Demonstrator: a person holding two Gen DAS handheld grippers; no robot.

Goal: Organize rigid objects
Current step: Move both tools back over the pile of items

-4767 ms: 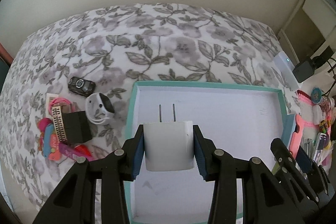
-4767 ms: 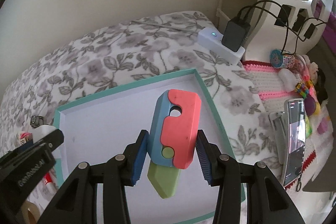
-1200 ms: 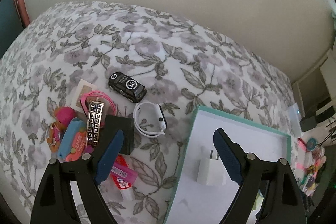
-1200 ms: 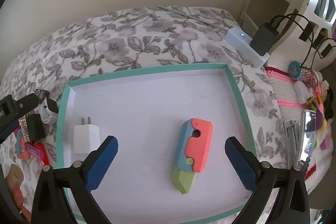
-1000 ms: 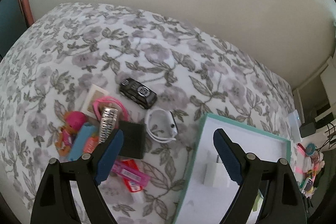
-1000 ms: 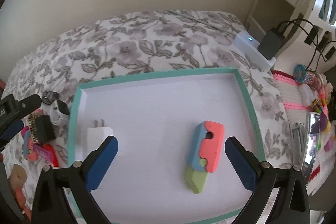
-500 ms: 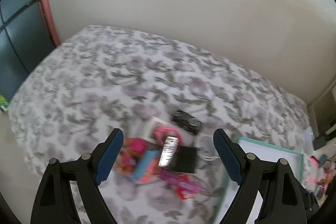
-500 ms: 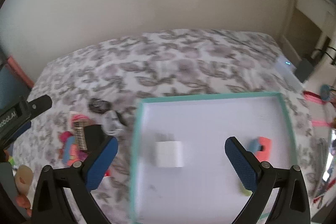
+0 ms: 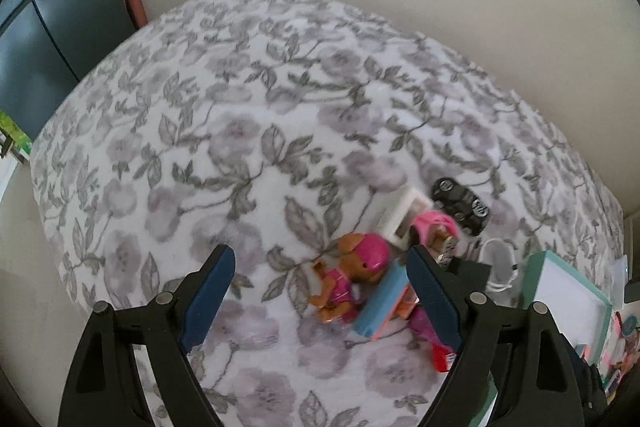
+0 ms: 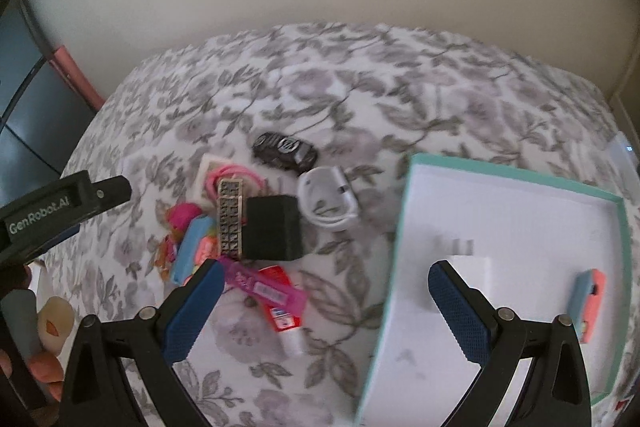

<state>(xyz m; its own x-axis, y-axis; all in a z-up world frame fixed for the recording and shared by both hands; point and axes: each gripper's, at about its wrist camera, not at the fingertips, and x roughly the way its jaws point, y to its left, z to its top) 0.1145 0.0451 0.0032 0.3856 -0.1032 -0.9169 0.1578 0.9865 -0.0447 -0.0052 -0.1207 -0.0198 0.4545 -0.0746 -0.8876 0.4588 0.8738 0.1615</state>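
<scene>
My left gripper (image 9: 319, 255) is open and empty, hanging over the floral bedspread just left of a pile of small items. A pink and brown toy figure (image 9: 352, 275) lies between its fingers, lower down on the cloth and untouched. My right gripper (image 10: 324, 267) is also open and empty, above the gap between the pile and the teal-rimmed tray (image 10: 508, 181). In the tray lie a white charger (image 10: 468, 267) and a blue and red toy (image 10: 588, 303). The pile holds a black toy car (image 10: 285, 151), a white cable coil (image 10: 330, 203), a black block (image 10: 272, 227) and a patterned bar (image 10: 230, 219).
Pink hair ties (image 10: 236, 175), a pink tube (image 10: 264, 285), a red tube (image 10: 282, 315) and a blue toy (image 10: 192, 251) crowd the pile. The left gripper's body (image 10: 60, 211) and a hand (image 10: 44, 367) show at the left. A dark cabinet (image 9: 48, 39) stands beyond the bed's left edge.
Both grippers have swung left, away from the tray and towards the pile. The charger and the blue and red toy, held earlier, now lie in the tray. Both jaws stay wide.
</scene>
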